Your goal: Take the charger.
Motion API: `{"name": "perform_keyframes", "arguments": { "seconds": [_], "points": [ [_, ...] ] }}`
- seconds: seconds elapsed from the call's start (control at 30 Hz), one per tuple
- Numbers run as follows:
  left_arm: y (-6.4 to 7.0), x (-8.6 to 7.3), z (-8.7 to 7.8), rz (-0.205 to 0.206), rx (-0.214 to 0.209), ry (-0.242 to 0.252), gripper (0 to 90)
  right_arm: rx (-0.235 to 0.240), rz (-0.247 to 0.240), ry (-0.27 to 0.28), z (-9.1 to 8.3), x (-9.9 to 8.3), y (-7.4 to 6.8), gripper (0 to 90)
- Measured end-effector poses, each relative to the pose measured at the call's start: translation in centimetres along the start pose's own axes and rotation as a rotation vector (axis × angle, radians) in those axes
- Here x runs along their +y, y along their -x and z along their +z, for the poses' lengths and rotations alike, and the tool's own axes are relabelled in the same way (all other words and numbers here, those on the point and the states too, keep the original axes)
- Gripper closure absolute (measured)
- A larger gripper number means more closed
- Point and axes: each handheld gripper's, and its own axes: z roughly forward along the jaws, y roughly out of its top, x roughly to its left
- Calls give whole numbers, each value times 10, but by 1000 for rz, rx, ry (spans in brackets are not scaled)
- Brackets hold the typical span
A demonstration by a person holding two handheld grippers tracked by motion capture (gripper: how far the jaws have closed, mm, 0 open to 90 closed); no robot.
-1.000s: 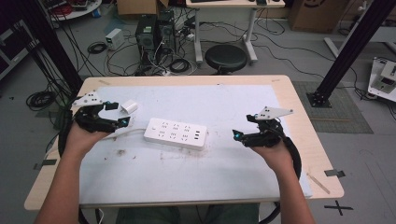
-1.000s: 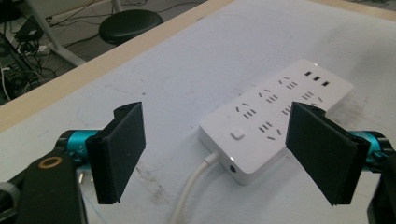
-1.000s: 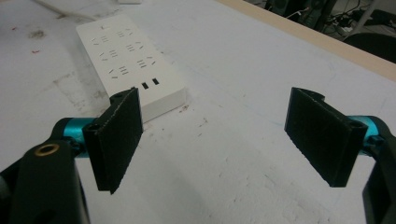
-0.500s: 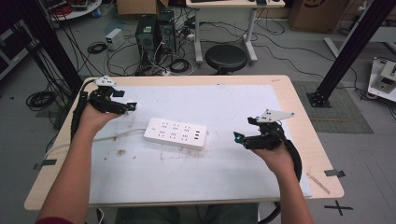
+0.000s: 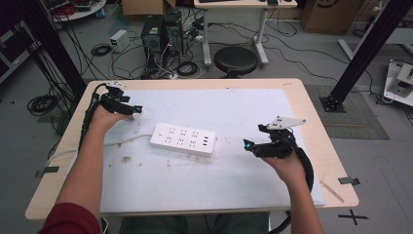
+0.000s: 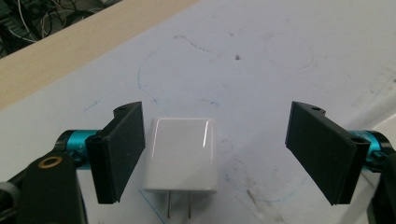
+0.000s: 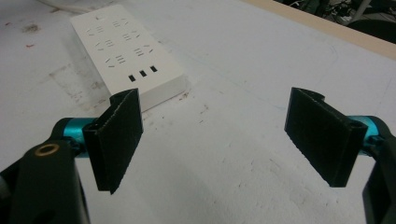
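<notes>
The left claw [image 5: 138,110] is sitting near the counter's [image 5: 311,131] far left corner, at about ten o'clock. It is spread wide, gripping nothing. In the left claw's own view a small white plug [image 6: 181,155] is lying flat between the jaws, with its two metal pins pointing back toward the camera. The plug is just beside the left jaw, maybe touching it, and well apart from the right jaw. The wooden edge of the counter is running close behind it.

The right claw [image 5: 247,145] is hovering at about three o'clock. It is also spread wide, with nothing between the jaws.

A white power strip [image 5: 183,139] is lying in the middle of the counter, between the two claws. Its cord [image 5: 112,144] is trailing off toward nine o'clock. There is lots of open room on the near side, toward six o'clock.

A pale mat [image 5: 204,175] with small stains and pen marks is covering most of the wooden top.

Past twelve o'clock, a black stool [image 5: 235,59] and tangled cables [image 5: 146,53] are sitting on the grey floor [image 5: 311,53].
</notes>
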Motion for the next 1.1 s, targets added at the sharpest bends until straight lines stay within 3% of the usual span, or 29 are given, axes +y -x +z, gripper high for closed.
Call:
{"name": "perform_keyframes", "arguments": {
  "seconds": [0.2,0.23,0.6,0.83,1.1],
  "points": [
    [-7,-10,14,-13,-13,-14,200,-14,7,-2,0,-1,0,198],
    [-8,-11,16,-11,5,-24,200,-12,11,-1,1,0,0,198],
    [-11,-17,22,-32,6,-49,207,-7,2,-4,5,4,-5,198],
    [-13,-18,23,-13,36,-84,260,-6,1,7,3,4,-7,198],
    [-12,-20,28,-13,38,-108,324,-13,10,4,0,2,-4,198]
  ]
}}
